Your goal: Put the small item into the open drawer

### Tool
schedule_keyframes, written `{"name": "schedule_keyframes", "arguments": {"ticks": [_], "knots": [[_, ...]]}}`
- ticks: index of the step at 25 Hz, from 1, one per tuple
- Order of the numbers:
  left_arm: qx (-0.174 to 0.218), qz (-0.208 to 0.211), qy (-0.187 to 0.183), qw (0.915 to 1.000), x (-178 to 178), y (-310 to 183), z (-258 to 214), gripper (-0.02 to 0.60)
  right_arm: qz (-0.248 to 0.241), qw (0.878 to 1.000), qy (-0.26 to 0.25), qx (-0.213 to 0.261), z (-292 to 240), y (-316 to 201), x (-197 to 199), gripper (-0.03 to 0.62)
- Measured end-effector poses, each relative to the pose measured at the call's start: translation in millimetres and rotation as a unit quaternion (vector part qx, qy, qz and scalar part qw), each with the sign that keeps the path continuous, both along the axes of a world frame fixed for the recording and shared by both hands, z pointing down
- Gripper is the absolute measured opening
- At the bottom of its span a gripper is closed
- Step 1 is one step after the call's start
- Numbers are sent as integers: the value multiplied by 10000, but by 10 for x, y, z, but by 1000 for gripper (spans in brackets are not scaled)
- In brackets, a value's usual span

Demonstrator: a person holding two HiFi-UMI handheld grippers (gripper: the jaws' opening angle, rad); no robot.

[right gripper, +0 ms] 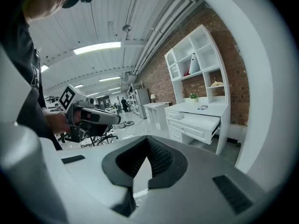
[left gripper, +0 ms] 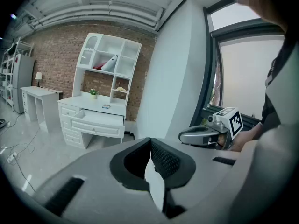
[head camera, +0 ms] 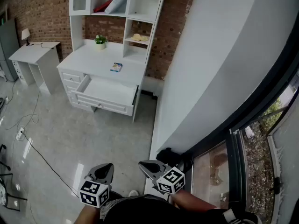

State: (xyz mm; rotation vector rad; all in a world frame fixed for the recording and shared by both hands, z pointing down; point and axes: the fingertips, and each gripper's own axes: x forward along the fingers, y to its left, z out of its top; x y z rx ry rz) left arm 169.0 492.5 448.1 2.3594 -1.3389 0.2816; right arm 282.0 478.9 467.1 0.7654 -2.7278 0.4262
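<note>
The small item, a flat blue-and-white packet (head camera: 116,67), lies on top of the white desk (head camera: 100,56), far across the floor from me. Below it the open drawer (head camera: 108,91) is pulled out and looks empty. My left gripper (head camera: 105,167) and right gripper (head camera: 144,165) are held close to my body, side by side, both shut with nothing between them. In the left gripper view the gripper (left gripper: 149,142) faces the desk, with the packet (left gripper: 106,106) and drawer (left gripper: 100,120) small in the distance. The right gripper (right gripper: 147,142) also looks toward the drawer (right gripper: 201,122) and packet (right gripper: 202,108).
A hutch with shelves (head camera: 119,3) stands on the desk, with a potted plant (head camera: 100,41) beside it. A small white side table (head camera: 35,55) stands at the left. A cable (head camera: 42,157) trails over the glossy floor. A white wall (head camera: 210,69) and window (head camera: 261,139) are at the right.
</note>
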Motion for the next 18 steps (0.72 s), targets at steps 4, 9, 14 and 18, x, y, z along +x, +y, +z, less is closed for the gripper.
{"name": "schedule_keyframes", "arguments": {"ticks": [4,9,14,18], "knots": [[-8,-22,-2,10000,-6,10,10,18,1,10000,-24,-16,8,-1,-3,3],[45,-9,-1,10000,23,-8,-14,18,26,10000,-29,-49,25,-10,18,3],[47,-1,16,10000,63,-12,-7,19,-54,9998,-143,-84,4,10,12,3],[29,31,6,10000,117,-30,7,18,-211,9997,-147,-18,-12,46,-24,3]]}}
